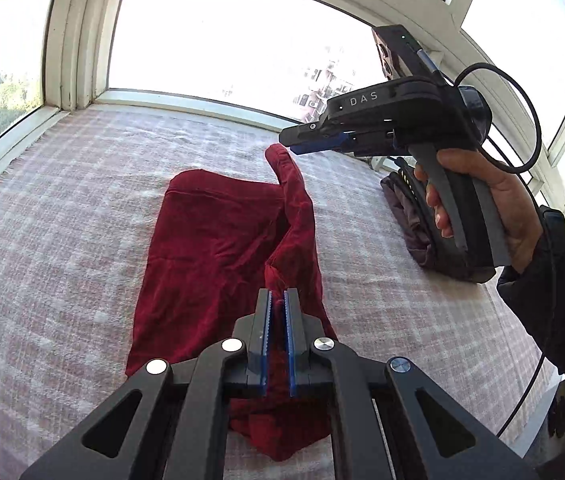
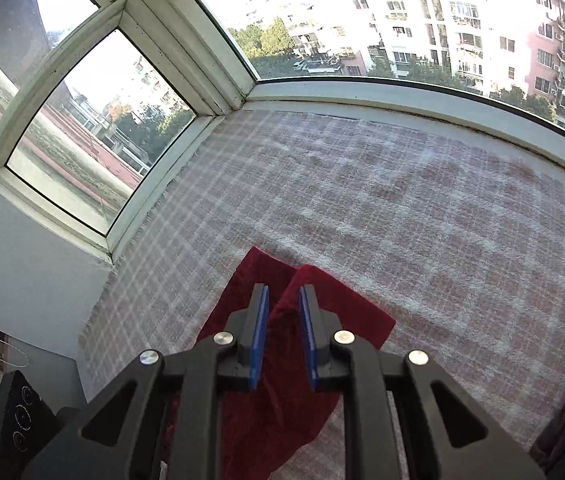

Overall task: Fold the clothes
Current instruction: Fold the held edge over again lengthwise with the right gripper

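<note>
A dark red garment (image 1: 218, 248) lies on a pink-and-white checked blanket (image 1: 62, 240), one sleeve (image 1: 290, 184) stretching toward the window. At the bottom of the left wrist view, my left gripper (image 1: 278, 300) is shut on a raised fold at the garment's near edge. A hand (image 1: 494, 208) holds my right gripper (image 1: 288, 145) just above the sleeve's tip. In the right wrist view the right gripper (image 2: 284, 296) has a narrow gap between its blue pads. The red garment (image 2: 358, 320) shows below that gap, and the pads do not visibly press on it.
A dark folded garment (image 1: 410, 220) lies at the blanket's right side behind the hand. White window frames (image 1: 70, 52) enclose the blanket on the far and side edges. A black device (image 2: 18, 412) sits low at the left. A cable (image 1: 530, 120) loops from the right gripper.
</note>
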A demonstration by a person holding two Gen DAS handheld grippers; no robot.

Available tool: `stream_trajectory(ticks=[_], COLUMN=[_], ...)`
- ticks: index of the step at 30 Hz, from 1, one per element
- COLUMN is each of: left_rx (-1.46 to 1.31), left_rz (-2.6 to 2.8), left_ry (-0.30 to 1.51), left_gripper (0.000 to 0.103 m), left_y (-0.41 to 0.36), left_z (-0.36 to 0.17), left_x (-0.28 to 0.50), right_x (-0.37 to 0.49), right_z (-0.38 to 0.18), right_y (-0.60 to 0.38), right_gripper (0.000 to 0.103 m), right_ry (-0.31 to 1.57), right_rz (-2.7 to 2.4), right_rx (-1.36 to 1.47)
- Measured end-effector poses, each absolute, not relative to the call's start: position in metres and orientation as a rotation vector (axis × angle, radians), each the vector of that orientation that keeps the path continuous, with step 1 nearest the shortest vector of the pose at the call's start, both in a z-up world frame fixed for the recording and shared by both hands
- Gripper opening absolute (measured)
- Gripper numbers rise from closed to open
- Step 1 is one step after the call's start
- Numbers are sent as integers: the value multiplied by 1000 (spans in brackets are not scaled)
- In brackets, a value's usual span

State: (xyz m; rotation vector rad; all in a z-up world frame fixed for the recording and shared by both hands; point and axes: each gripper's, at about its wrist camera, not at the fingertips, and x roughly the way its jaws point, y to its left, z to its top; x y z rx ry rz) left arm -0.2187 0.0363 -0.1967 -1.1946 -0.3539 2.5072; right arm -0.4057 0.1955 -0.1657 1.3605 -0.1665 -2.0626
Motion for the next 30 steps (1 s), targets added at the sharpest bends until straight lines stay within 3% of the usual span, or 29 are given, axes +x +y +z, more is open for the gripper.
stream_trajectory(ticks=[6, 13, 19, 21, 23, 24, 30], left_rx=[-1344, -1286, -1309, -1306, -1286, -1279, -1316], left_rz=[2479, 2448, 2463, 2428, 2421, 2417, 2354], left_ry=[-505, -448, -398, -385, -391, -385, -262], left_gripper=[5, 3, 3, 11, 31, 36, 44], left_y=[-4, -1, -10, -10, -12, -12, 9], left_z=[-236, -229, -226, -224, -220, -218, -224], left_x=[-215, -203, -201, -208, -211, -213, -226], right_x=[-417, -385, -405, -413, -412, -408, -382], right_z=[-200, -173, -192, -196, -194, -190, -182], right_y=[125, 169, 228, 222, 203, 194, 174], right_gripper=[17, 17, 26, 31, 33, 33, 33], right_ry=[-7, 92, -53, -38, 98, 162, 297], right_rz=[-1976, -2109, -2187, -2184, -2179, -2175, -2127], right_rx=[1451, 1426, 1582, 1620, 1603, 1570, 1467])
